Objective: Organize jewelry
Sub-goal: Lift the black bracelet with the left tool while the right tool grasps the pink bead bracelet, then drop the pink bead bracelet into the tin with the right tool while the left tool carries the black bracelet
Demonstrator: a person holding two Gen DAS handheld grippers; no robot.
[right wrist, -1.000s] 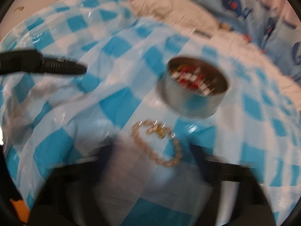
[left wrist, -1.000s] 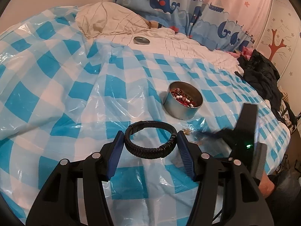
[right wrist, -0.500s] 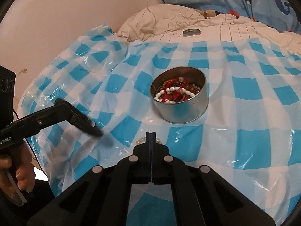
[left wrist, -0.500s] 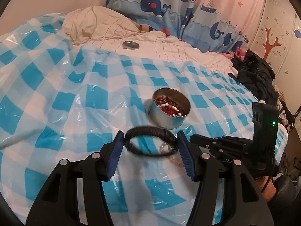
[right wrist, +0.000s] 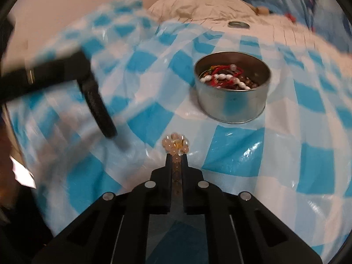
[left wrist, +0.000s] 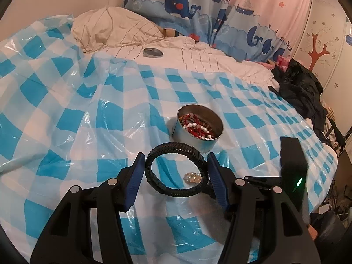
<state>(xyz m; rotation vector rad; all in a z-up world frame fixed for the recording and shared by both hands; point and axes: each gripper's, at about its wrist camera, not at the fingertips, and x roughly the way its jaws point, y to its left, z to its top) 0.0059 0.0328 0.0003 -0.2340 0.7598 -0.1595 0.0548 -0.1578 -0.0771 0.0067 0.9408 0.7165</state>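
Holding two pieces at once, the person has each gripper loaded and both aimed toward the round silver metal tin (left wrist: pixel 199 129) on the bed's blue-and-white checked plastic sheet (left wrist: pixel 66 101). The left gripper (left wrist: pixel 173 173) has its jaws set wide and clamped on a black braided leather bracelet (left wrist: pixel 176 171), pinching the hoop across its width so it stands out in front, open side toward the camera. The right gripper (right wrist: pixel 176 160) has its jaws nearly together, clamped on a pale peach beaded bracelet (right wrist: pixel 176 146), whose glossy round beads bunch into a small cluster just past the fingertips (a gold-coloured bit glints in the middle). Both grips lift the pieces clear of the sheet, probably for dropping into the tin, which already holds red cord and white beads. The tin's flat lid (left wrist: pixel 152 52) lies well apart on the cream bedding (left wrist: pixel 198 55).
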